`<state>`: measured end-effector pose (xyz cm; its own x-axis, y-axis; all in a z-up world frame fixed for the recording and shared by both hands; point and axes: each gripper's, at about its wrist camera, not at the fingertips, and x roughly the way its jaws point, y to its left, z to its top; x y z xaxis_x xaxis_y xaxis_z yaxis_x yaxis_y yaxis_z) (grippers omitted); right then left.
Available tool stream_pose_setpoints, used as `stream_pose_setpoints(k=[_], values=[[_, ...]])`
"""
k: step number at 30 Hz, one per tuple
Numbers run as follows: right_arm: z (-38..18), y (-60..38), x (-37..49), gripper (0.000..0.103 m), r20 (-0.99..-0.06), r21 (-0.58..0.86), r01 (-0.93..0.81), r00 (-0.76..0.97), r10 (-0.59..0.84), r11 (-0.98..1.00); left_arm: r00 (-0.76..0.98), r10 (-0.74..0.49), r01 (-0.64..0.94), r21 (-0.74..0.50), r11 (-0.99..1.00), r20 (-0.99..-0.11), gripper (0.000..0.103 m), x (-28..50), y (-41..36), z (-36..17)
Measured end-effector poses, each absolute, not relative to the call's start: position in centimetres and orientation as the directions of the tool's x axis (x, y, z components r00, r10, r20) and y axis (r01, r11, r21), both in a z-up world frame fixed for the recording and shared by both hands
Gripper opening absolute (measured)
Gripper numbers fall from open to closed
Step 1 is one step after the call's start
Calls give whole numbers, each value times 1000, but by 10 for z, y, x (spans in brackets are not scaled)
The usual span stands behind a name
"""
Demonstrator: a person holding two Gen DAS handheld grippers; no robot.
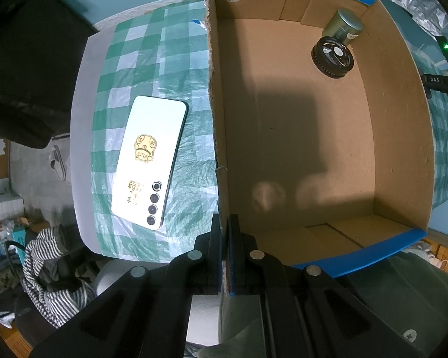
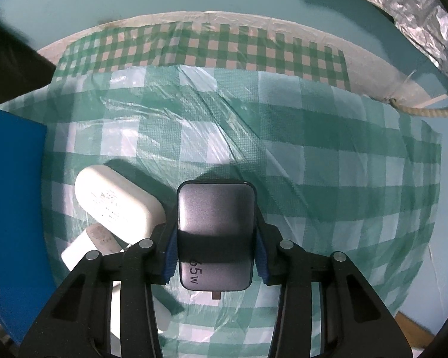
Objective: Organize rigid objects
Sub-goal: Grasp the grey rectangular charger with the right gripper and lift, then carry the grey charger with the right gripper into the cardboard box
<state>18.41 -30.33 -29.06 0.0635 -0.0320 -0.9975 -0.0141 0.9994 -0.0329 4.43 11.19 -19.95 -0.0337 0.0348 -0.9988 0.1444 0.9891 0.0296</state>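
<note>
— Black linkage arms fill the bottom of the left wrist view; what is the left tool [image 1: 225, 232] doing?
— It points straight down, its jaws pressed together on the near side wall of the open brown cardboard box with blue outer faces [image 1: 397, 137], one finger outside and one inside.
— And the right tool [image 2: 216, 235]?
— Also pointing down at the desk. Its blue pads [image 2: 170, 250] sit against the two long sides of a dark grey rectangular charger marked "65W" [image 2: 215, 223], pinching it. No earlier view here, so I say only that the pads touch it.
— How does the charger look?
— Matte grey, rounded corners, lying flat on the green-and-white checked plastic cloth [image 2: 328, 179], a small metal tab showing at its near end.
— What sits beside it?
— A white rounded plug adapter [image 2: 116, 203] just to its left, resting partly on a second white block [image 2: 86, 247], near the box's blue wall.
— Inside the box?
— A squat metallic cylindrical tin [image 1: 343, 26] and a black round fan-like disc [image 1: 333, 56], touching, in the far corner.
— Outside it?
— A white smartphone with gold stickers [image 1: 149, 161] lies back-up on the cloth, left of the box.
</note>
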Motion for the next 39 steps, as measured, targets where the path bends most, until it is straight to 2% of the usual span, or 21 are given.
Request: stream_pose_setpoints(k=[18,39], values=[[-254,-291,159,40,-998,0,-16,71,1,1000,-36,40,165,33,986,-999,4,44,109,-201],[-183,-220,152,40,-989,45,-145,133,65,988,-33,31,172,25,985,-999,4,44,110,-200]])
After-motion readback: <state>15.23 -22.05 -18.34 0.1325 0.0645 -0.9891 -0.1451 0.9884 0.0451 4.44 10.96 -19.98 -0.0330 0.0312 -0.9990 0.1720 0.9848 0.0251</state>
